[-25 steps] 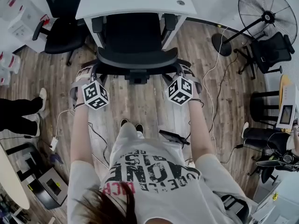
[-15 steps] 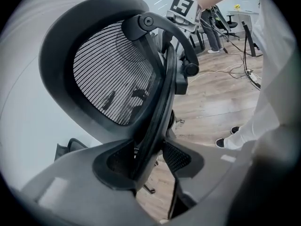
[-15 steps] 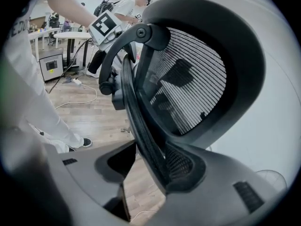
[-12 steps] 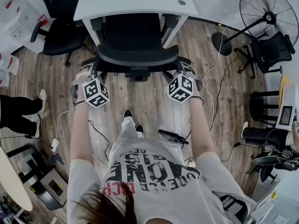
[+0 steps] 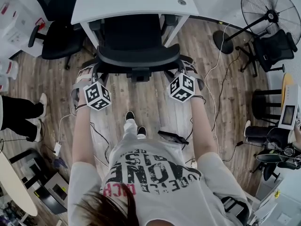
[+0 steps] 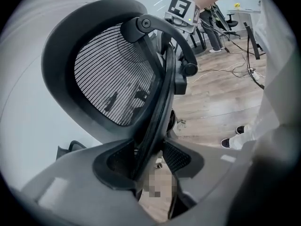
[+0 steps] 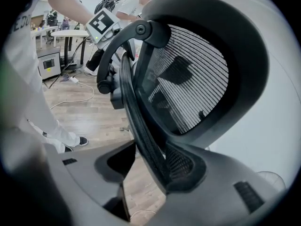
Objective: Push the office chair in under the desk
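Note:
The black mesh office chair (image 5: 136, 55) stands with its seat partly beneath the white desk (image 5: 131, 1) and its backrest toward me. My left gripper (image 5: 87, 76) is at the backrest's left edge and my right gripper (image 5: 190, 72) at its right edge. In the left gripper view the backrest frame (image 6: 157, 102) runs between the jaws of the left gripper (image 6: 148, 166), with floor showing on one side. In the right gripper view the backrest frame (image 7: 141, 121) likewise passes between the spread jaws of the right gripper (image 7: 150, 166). Both grippers are open astride the frame.
A second black chair (image 5: 56, 32) stands left of the desk. A floor fan (image 5: 270, 13) and another chair (image 5: 273, 51) are at the right. Cables (image 5: 214, 79) trail over the wood floor, and a black device (image 5: 171, 138) lies by my feet. A person's legs (image 5: 19, 114) are at the left.
The chair has rolled slightly further under the desk with both grippers following it. My feet have stepped forward.

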### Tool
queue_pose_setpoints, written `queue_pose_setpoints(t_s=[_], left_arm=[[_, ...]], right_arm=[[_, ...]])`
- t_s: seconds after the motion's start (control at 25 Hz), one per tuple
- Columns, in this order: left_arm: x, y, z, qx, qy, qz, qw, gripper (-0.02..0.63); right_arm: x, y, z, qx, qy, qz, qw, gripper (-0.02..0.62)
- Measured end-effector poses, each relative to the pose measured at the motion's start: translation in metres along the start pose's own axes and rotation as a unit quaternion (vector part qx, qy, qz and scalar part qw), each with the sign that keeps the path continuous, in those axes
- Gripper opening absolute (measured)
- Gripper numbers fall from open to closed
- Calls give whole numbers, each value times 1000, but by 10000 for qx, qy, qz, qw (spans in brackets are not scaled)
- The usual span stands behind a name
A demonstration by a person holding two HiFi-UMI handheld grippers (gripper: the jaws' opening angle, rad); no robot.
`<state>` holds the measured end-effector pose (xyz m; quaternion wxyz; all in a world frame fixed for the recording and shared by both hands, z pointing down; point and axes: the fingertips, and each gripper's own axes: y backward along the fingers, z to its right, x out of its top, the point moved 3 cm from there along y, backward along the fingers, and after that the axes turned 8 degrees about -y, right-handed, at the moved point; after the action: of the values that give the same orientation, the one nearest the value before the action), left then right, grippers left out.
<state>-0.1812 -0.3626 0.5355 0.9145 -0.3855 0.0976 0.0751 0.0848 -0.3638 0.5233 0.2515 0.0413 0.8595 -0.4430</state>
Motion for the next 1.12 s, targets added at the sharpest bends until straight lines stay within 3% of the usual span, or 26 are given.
queue_pose_setpoints(t_s=[1.12], left_arm=[[15, -16, -17, 78, 56, -16, 10000, 198]], right_arm=[[-7, -15, 31, -77, 75, -75, 9999, 194]])
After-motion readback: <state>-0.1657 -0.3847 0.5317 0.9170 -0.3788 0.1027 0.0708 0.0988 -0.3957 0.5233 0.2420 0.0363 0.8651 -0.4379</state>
